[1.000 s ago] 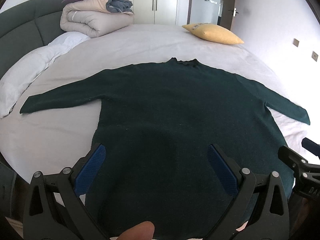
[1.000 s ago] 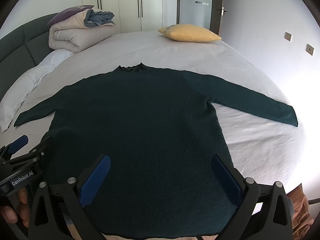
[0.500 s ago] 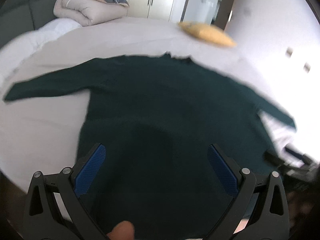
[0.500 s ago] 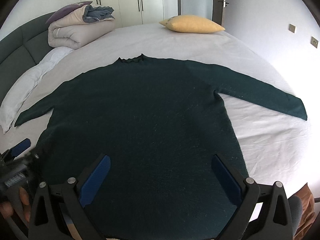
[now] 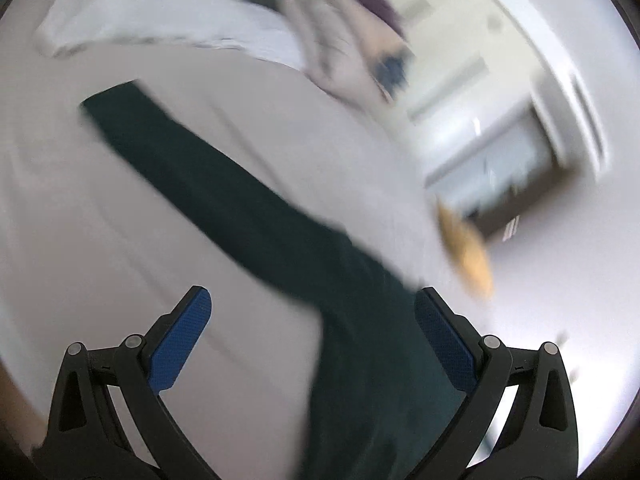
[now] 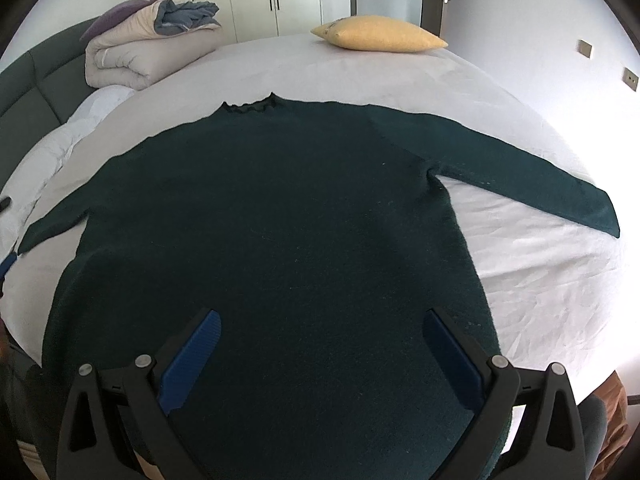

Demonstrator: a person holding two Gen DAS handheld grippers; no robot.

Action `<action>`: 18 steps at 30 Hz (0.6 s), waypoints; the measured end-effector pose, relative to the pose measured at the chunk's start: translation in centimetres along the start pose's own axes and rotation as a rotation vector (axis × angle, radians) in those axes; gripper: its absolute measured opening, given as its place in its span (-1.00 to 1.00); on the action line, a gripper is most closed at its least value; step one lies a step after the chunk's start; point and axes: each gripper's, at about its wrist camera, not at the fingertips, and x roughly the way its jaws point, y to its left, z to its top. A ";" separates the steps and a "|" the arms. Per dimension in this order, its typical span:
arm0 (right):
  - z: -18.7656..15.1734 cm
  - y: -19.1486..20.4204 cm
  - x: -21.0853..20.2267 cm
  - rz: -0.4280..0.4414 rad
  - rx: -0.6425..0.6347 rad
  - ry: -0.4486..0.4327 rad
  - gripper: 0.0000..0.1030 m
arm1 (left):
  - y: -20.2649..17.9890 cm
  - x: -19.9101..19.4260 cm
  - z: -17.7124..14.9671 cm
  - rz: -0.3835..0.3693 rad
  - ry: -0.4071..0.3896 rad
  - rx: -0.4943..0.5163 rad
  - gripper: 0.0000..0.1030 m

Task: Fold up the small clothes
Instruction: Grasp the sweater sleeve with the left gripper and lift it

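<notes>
A dark green long-sleeved sweater (image 6: 280, 216) lies flat on the bed with both sleeves spread out, collar at the far side. My right gripper (image 6: 318, 356) is open and empty above the sweater's lower hem. My left gripper (image 5: 312, 336) is open and empty. Its view is blurred and tilted, and shows the sweater's left sleeve (image 5: 208, 184) running toward the upper left. A bit of the left gripper (image 6: 6, 264) shows at the left edge of the right wrist view, near the left sleeve's cuff.
The bed (image 6: 532, 280) has a light sheet. A folded duvet (image 6: 148, 52) and a white pillow (image 6: 64, 144) lie at the far left. A yellow pillow (image 6: 376, 34) lies at the far side. Wardrobe doors and a door stand behind.
My left gripper has swung quickly to the left, from over the hem toward the left sleeve, and its view has tilted. My right gripper has moved slightly forward over the hem.
</notes>
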 end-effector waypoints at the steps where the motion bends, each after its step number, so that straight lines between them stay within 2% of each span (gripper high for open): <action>1: 0.0 0.2 0.1 -0.003 -0.007 0.005 1.00 | 1.8 0.3 1.6 -0.015 -0.006 -0.065 1.00; 3: 0.1 0.8 0.6 -0.008 -0.023 0.017 1.00 | 5.9 1.3 4.7 -0.049 -0.031 -0.212 1.00; 6: 0.3 1.6 1.4 -0.019 -0.051 0.035 1.00 | 10.7 2.2 7.7 -0.060 -0.047 -0.372 0.92; 10: 0.7 2.3 2.2 -0.035 -0.074 0.056 1.00 | 15.2 3.9 10.2 -0.051 -0.029 -0.513 0.90; 14: 0.9 2.6 3.0 -0.041 -0.084 0.077 1.00 | 16.9 5.2 13.3 -0.043 -0.049 -0.496 0.90; 16: 0.9 2.9 3.4 -0.037 -0.091 0.090 1.00 | 18.5 5.8 13.5 -0.038 -0.057 -0.508 0.90; 18: 0.8 3.2 3.5 -0.036 -0.101 0.095 1.00 | 18.3 5.8 13.5 -0.023 -0.061 -0.515 0.90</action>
